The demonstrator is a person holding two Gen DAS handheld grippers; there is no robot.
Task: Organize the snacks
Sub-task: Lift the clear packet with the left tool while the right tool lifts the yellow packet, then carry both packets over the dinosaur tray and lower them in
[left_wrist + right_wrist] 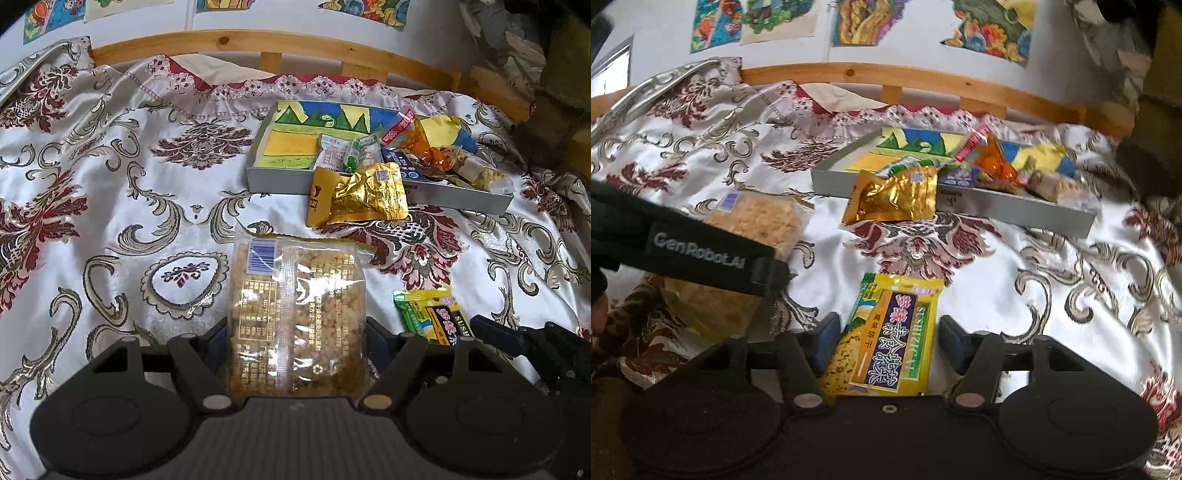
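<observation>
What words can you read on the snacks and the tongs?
"GenRobot.AI": on the strap of the left tongs.
"SUSHIZICAI": along the green edge of the yellow packet between the right tongs.
"SUSH": the same yellow packet in the left view, rest hidden.
Too small or blurred: print on the clear rice-crisp bag in the left tongs, gold pouch, red label.

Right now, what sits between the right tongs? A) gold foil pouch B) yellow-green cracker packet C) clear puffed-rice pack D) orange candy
B: in the right wrist view the yellow-green cracker packet lies between the right tongs, whose fingers stand apart on either side of it; the gold foil pouch leans on the gray tray farther off.
</observation>
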